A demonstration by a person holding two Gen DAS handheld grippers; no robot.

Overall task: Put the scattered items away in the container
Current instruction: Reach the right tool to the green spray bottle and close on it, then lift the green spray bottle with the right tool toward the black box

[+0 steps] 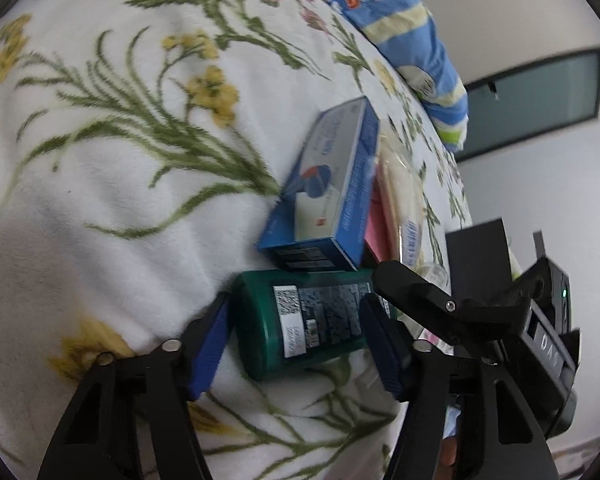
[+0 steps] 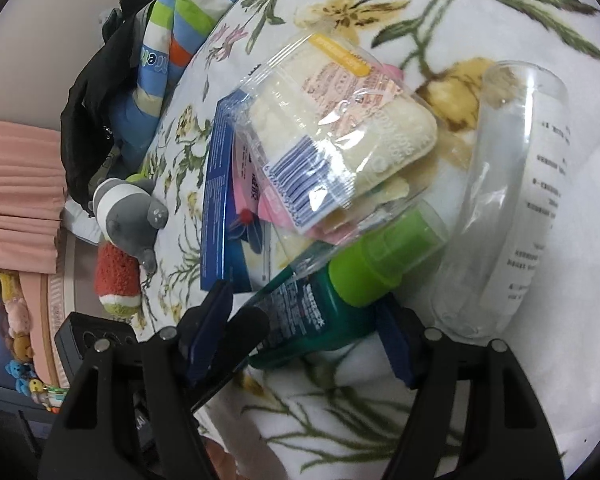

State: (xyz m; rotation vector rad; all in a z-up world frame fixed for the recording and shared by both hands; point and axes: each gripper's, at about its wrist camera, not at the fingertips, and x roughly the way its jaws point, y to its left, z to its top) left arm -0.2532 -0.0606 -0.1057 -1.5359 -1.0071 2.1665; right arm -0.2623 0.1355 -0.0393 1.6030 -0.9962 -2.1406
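A dark green bottle (image 1: 304, 320) with a lime cap (image 2: 384, 256) lies on the floral blanket (image 1: 120, 160). My left gripper (image 1: 296, 340) is open, its blue pads on either side of the bottle's base, not clamped. My right gripper (image 2: 304, 332) is open around the bottle's neck end. Behind the bottle lie a blue box (image 1: 324, 192), a pink pack (image 1: 376, 224) and a clear bag of pale snacks (image 2: 340, 132). A clear plastic container (image 2: 512, 200) lies on its side to the right in the right wrist view.
A striped blue pillow (image 1: 412, 36) lies at the blanket's far edge. A grey plush toy (image 2: 128, 212) and a red-and-white sock toy (image 2: 116, 280) sit at the left. The right gripper's black body (image 1: 500, 312) shows in the left wrist view.
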